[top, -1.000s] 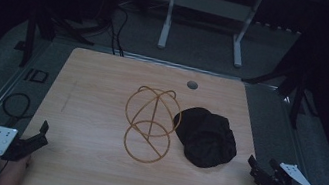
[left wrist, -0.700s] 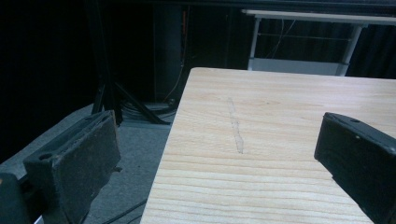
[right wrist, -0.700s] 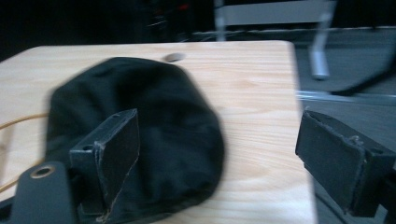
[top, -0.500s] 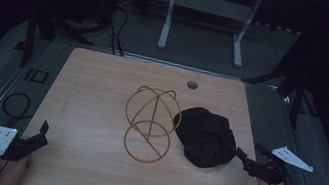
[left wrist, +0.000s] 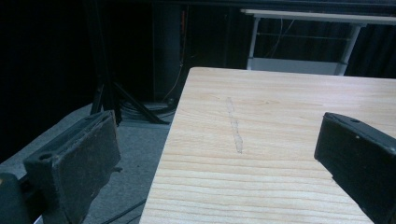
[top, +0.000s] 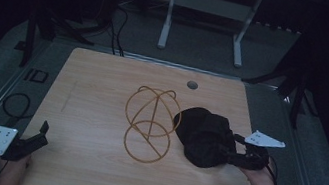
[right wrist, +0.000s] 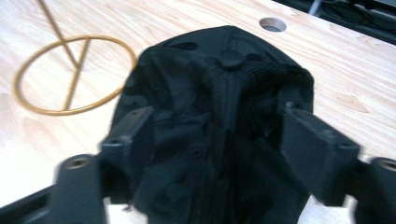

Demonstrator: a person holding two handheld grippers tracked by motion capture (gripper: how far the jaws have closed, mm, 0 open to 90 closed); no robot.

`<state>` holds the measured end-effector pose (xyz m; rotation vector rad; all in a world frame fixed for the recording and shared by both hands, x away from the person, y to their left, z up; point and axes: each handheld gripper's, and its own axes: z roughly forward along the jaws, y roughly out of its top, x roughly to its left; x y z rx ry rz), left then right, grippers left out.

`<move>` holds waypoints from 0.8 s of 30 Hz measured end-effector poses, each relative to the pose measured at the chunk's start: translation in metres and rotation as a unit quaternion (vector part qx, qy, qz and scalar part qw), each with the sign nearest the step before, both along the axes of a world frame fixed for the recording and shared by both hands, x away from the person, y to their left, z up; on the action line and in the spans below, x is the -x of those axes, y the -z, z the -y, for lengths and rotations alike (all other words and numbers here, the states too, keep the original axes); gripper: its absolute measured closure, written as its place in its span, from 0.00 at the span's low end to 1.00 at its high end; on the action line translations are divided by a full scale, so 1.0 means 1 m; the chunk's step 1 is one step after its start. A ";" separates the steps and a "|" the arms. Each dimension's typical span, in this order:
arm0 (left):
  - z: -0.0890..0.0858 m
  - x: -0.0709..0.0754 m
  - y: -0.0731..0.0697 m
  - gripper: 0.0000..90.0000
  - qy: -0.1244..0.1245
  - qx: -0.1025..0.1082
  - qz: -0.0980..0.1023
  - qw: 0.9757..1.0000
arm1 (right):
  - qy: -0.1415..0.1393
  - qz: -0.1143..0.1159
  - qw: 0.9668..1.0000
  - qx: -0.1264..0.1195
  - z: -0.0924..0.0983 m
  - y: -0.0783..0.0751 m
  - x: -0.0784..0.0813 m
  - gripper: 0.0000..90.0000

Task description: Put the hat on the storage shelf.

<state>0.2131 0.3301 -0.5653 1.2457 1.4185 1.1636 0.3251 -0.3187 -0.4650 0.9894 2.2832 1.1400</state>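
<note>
A black cap [top: 203, 135] lies crumpled on the wooden table [top: 97, 86], right of centre. Against its left side stands a gold wire stand [top: 150, 120] made of rings. My right gripper [top: 229, 147] reaches in from the right and is open; in the right gripper view [right wrist: 215, 122] its jaws stand wide on either side of the cap's [right wrist: 224, 70] near part, and I cannot tell if they touch the fabric. The stand's base ring [right wrist: 70, 77] lies to the cap's left. My left gripper [top: 42, 134] rests open near the front left corner, holding nothing [left wrist: 219, 140].
A round cable hole [top: 192, 84] sits in the table behind the cap. The table's left edge [left wrist: 173, 126] drops to grey floor with black cables [top: 16, 103]. A white frame [top: 207, 8] and dark tripod legs stand beyond the far edge.
My right gripper has moved from the front right corner leftward and forward to the cap, and its jaws now straddle it. The left gripper, cap and stand have stayed put.
</note>
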 end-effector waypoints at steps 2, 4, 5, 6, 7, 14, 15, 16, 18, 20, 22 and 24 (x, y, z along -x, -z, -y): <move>0.000 0.000 0.000 0.01 0.000 0.000 0.000 1.000 | 0.001 -0.001 1.000 0.005 -0.003 0.001 -0.006 0.39; 0.000 0.000 0.000 0.01 0.001 0.000 0.000 1.000 | 0.002 -0.007 1.000 0.008 -0.006 0.002 -0.012 0.42; 0.000 0.000 0.000 0.01 0.001 -0.001 -0.001 1.000 | 0.003 -0.013 1.000 0.010 -0.007 0.004 -0.015 0.44; 0.000 0.000 0.000 0.01 0.001 -0.001 0.000 1.000 | 0.006 -0.016 1.000 0.016 -0.009 0.006 -0.018 0.46; 0.000 0.000 0.000 0.01 0.002 -0.001 0.000 1.000 | 0.006 -0.020 0.999 0.024 -0.011 0.009 -0.021 0.47; 0.000 0.000 0.000 0.01 0.003 -0.002 0.000 1.000 | 0.011 -0.048 0.998 0.041 -0.016 0.024 -0.031 0.70; 0.000 0.000 0.000 0.01 0.003 -0.002 0.000 1.000 | 0.010 -0.053 0.998 0.040 -0.016 0.025 -0.032 0.74; 0.000 0.000 0.000 0.01 0.003 -0.002 -0.001 1.000 | 0.009 -0.058 0.997 0.043 -0.017 0.026 -0.032 0.77; 0.000 0.000 0.000 0.01 0.003 -0.002 -0.001 1.000 | 0.007 -0.065 0.996 0.053 -0.019 0.026 -0.033 0.84; 0.001 0.000 0.000 0.01 0.003 -0.002 -0.001 1.000 | 0.008 -0.071 0.996 0.061 -0.021 0.025 -0.035 0.89; 0.000 0.000 0.000 0.01 0.003 -0.002 -0.001 1.000 | 0.007 -0.074 0.995 0.067 -0.022 0.023 -0.036 0.93; 0.000 0.000 0.000 0.01 0.003 -0.002 -0.001 1.000 | 0.014 -0.073 0.995 0.073 -0.022 0.020 -0.037 0.95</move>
